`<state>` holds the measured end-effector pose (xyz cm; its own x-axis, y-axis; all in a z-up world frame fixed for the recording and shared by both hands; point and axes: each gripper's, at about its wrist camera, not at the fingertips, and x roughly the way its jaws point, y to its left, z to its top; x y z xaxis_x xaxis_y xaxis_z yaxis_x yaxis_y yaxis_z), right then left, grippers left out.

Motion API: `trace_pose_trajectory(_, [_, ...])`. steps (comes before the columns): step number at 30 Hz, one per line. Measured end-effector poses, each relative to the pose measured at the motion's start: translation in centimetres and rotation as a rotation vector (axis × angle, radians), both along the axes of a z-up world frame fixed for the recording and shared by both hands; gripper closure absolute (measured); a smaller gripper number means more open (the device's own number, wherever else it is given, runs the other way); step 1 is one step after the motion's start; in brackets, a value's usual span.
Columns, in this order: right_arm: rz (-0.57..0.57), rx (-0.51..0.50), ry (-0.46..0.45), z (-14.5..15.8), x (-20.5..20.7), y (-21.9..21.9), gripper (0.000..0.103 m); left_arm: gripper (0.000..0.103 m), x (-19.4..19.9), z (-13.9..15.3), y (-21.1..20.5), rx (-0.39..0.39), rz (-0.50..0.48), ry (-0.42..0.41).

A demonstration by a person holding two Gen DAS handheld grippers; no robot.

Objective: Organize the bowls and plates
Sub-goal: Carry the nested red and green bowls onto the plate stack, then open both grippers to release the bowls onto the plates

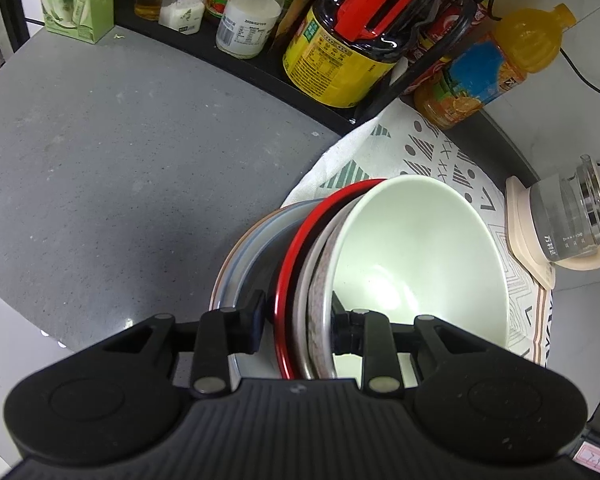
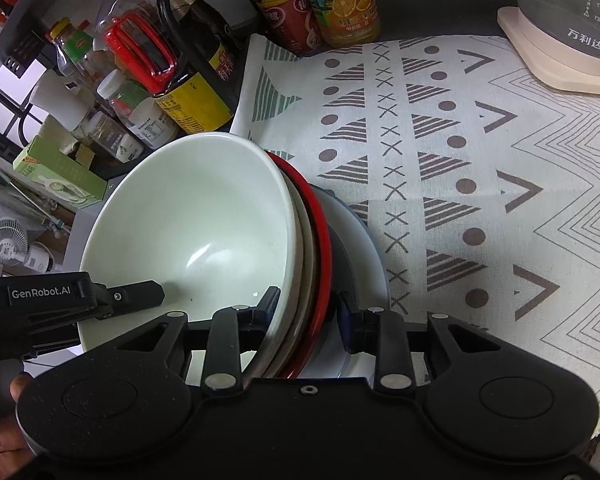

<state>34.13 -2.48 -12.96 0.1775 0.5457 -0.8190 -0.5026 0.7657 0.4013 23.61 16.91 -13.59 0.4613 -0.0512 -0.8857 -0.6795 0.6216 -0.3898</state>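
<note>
A stack of dishes is held between both grippers: a pale green bowl (image 1: 416, 248) on top, a speckled bowl (image 1: 318, 280), a red-rimmed plate (image 1: 290, 264) and a grey plate (image 1: 240, 256) below. My left gripper (image 1: 298, 320) is shut on the stack's rim, one finger inside the green bowl, one under the plates. My right gripper (image 2: 308, 312) is shut on the opposite rim of the same stack: green bowl (image 2: 196, 224), red-rimmed plate (image 2: 324, 240), grey plate (image 2: 360, 248). The left gripper also shows in the right wrist view (image 2: 140, 294), its jaws unclear there.
A patterned cloth (image 2: 480, 160) covers the counter to the right. A grey countertop (image 1: 120, 160) lies left. A black rack (image 1: 260, 64) holds oil and seasoning bottles. An orange juice bottle (image 1: 496, 64) and a glass kettle (image 1: 572, 216) stand at the back.
</note>
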Motion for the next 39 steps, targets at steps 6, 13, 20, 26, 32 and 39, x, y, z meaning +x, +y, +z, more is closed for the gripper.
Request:
trace_pose_trajectory(6, [-0.036,0.031,0.001,0.4,-0.3,-0.3,0.053,0.051,-0.2,1.0,0.0,0.018,-0.023,-0.026])
trace_pose_trajectory(13, [-0.105,0.050,-0.110,2.8,-1.5,-1.0,0.024,0.027,-0.6,2.6,-0.2,0.089,-0.097,-0.055])
trace_pose_trajectory(20, [-0.251,0.063,-0.201,4.2,-3.1,-2.9,0.007,0.019,-0.8,4.0,-0.3,0.181,-0.200,-0.092])
trace_pose_trajectory(26, [-0.381,0.045,-0.251,5.4,-5.2,-5.7,0.000,0.019,-0.9,5.6,-0.4,0.218,-0.249,-0.141])
trace_pose_trajectory(32, [-0.461,0.041,-0.304,6.8,-7.1,-8.9,0.000,0.012,-1.1,7.4,-2.3,0.265,-0.326,-0.201])
trace_pose_trajectory(39, [-0.527,0.050,-0.360,8.2,-9.3,-12.3,0.000,0.001,-2.9,9.4,-5.5,0.303,-0.360,-0.265])
